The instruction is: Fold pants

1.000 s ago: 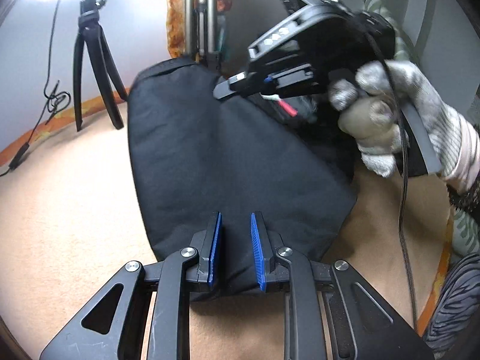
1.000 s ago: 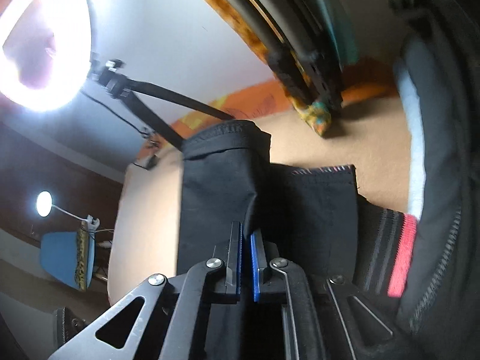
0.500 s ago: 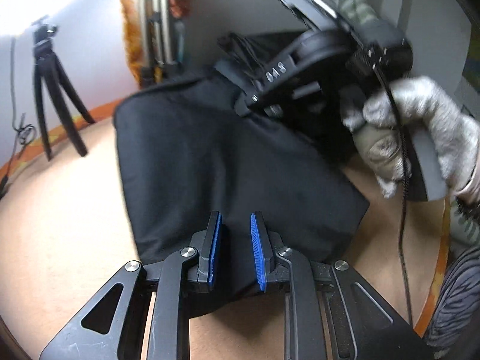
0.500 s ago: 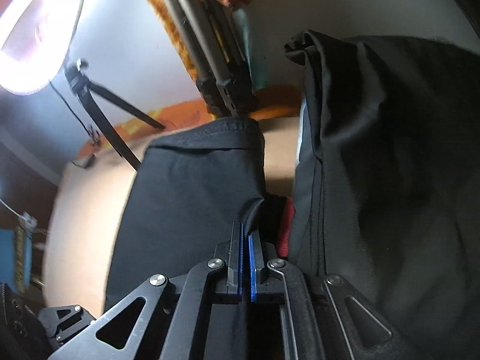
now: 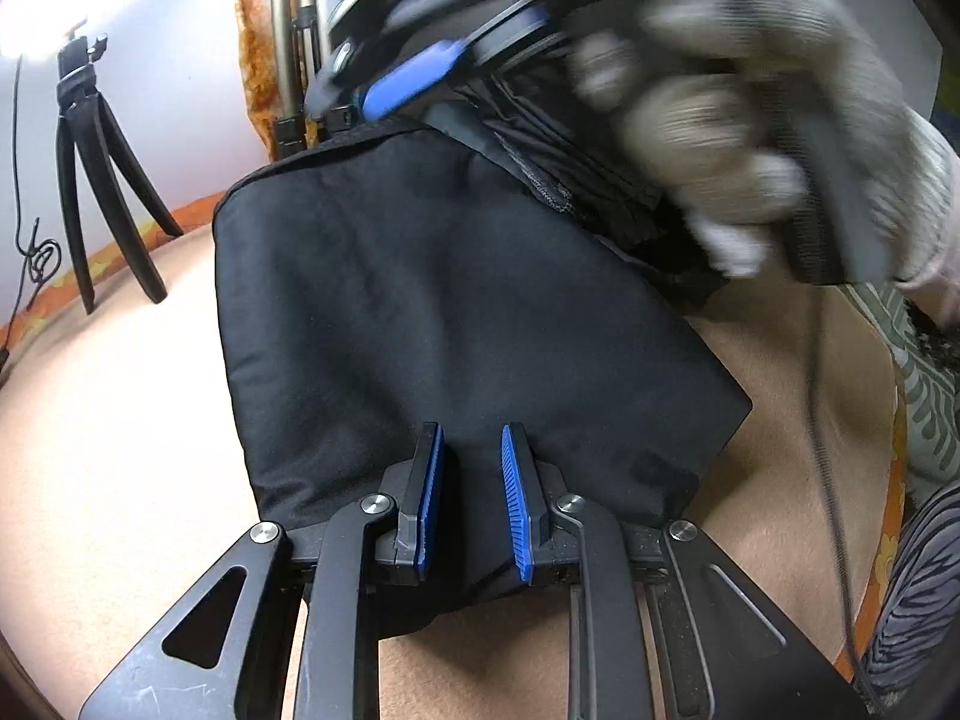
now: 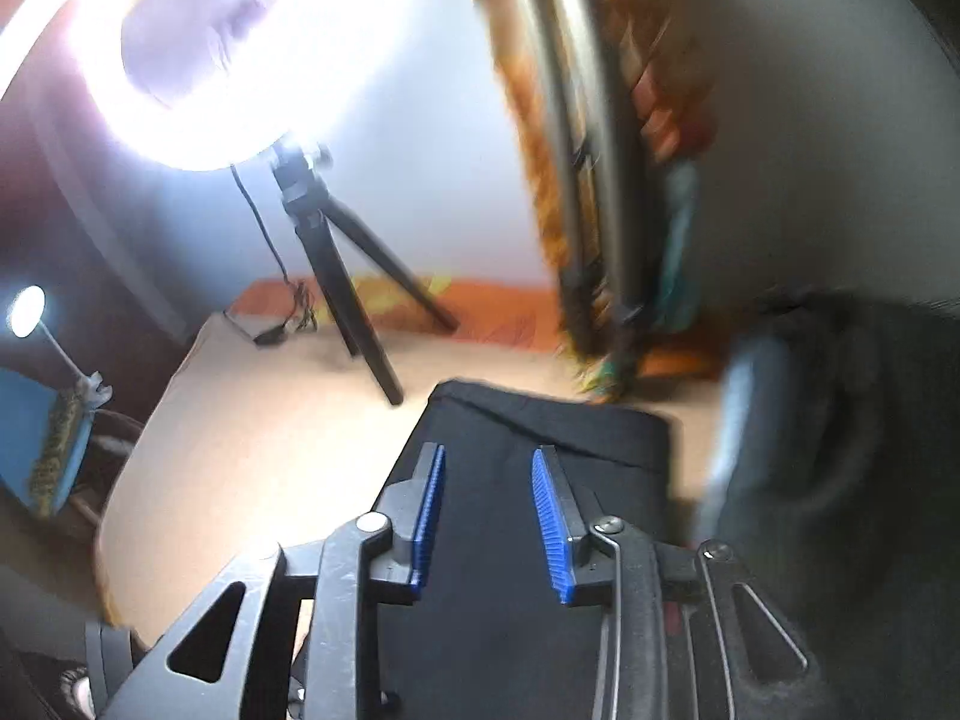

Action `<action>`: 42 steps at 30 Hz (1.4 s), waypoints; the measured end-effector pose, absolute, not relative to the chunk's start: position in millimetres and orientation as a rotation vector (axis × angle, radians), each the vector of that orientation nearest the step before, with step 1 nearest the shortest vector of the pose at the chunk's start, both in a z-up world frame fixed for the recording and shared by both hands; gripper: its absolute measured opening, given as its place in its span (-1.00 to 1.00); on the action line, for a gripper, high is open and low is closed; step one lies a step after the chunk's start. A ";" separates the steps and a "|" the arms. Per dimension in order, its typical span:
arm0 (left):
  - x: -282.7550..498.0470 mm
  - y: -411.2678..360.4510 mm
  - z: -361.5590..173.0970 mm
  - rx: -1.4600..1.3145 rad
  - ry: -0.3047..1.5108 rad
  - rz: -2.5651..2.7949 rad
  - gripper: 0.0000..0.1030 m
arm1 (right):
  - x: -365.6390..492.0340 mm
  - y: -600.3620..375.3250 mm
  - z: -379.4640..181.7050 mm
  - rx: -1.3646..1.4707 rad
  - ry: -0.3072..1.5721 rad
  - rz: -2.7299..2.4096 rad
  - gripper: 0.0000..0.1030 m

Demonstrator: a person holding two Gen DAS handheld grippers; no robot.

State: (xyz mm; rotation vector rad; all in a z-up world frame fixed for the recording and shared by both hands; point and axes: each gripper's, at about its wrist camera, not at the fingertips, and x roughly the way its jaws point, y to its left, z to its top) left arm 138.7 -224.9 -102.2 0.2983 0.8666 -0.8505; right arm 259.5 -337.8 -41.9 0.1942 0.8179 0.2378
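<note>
The tan bed surface (image 5: 120,450) filled most of the room as I stood there, and the black pants (image 5: 432,312) lay folded into a thick pad across its middle, the far hem near the striped pole stand by the wall. A second black garment bulk (image 6: 852,432), blurred, lay at the right; I could not tell what it was.

The left gripper (image 5: 471,501) sat at the near edge of the pants, its blue pads a little apart with the folded cloth between them; whether they truly pinched it I could not tell. The right gripper (image 6: 489,516), held in a grey gloved hand (image 5: 780,138), hung above the far right part of the pad, its jaws opening and nothing between them, only cloth lying below.

To my eye the fold had just been laid over. Doing this well would mean letting the right side go cleanly without dragging the top layer, keeping the near edge steady, then squaring the edges and pressing out the soft ridge on the left.

A small tripod (image 5: 90,180) with a ring light (image 6: 198,54) stood far left. I saw no containers.
</note>
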 end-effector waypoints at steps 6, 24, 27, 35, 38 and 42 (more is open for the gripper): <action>132.5 -227.4 -103.6 0.338 0.854 -0.846 -0.64 | 292.8 -344.9 -84.8 0.197 0.931 0.111 -0.44; 139.6 -202.7 -71.1 0.331 0.812 -0.721 -0.40 | 171.8 -369.9 -64.8 0.320 0.875 0.256 0.16; 146.1 -202.6 -72.2 0.323 0.818 -0.715 -0.34 | 156.6 -382.8 -85.1 0.403 0.917 0.257 0.17; 205.6 -178.4 -85.4 0.113 0.963 -0.655 -0.03 | 157.0 -404.5 -127.2 0.577 0.990 0.241 0.27; 216.1 -173.8 -90.2 0.080 1.000 -0.642 -0.02 | 159.9 -407.6 -130.1 0.606 0.988 0.248 0.34; 225.9 -172.7 -98.8 0.017 1.064 -0.672 0.04 | 161.5 -408.8 -132.2 0.626 0.987 0.259 0.45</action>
